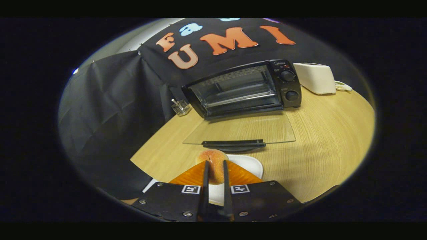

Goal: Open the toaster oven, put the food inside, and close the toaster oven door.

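A black toaster oven stands at the back of the wooden table, its glass door folded down flat toward me with the dark handle at its near edge. The cavity with its wire rack lies open. My gripper is shut on a round orange-pink peach-like food, which sits between both fingers over a white plate, just short of the door handle.
A white toaster stands right of the oven. A small clear holder sits left of the oven by the black cloth wall. Bare wooden tabletop spreads to the right of the plate.
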`<state>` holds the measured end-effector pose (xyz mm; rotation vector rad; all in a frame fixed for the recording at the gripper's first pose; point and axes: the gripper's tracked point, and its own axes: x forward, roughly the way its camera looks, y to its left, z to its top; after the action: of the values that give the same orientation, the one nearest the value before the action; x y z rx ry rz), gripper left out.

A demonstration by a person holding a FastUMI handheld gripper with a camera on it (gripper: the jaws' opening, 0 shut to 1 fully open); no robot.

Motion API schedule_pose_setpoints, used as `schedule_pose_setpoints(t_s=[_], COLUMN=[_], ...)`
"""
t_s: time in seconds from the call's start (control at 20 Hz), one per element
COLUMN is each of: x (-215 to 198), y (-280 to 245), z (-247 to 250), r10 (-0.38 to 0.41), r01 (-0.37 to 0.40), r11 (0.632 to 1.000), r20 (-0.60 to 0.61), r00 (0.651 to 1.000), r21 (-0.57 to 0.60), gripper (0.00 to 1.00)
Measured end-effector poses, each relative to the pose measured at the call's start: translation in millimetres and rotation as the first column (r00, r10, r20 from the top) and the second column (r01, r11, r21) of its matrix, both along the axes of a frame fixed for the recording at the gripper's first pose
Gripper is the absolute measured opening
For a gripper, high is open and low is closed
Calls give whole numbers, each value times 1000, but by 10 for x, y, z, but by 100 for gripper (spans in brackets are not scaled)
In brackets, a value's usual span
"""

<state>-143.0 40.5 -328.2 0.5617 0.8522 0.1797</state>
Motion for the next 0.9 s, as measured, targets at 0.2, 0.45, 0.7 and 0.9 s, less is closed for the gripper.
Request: schedule_pose_setpoints(t_s=[0.2,0.45,0.7,0.9], x=[403,891,1346,1666], y=[38,36,40,5], z=[169,176,226,211], r10=[-96,-230,-325,-388], r01=[88,212,294,352], r11=[990,952,904,837], r20=[65,62,52,1], r00=[993,971,944,922], r21=[113,220,311,419], gripper=[18,18,18,18])
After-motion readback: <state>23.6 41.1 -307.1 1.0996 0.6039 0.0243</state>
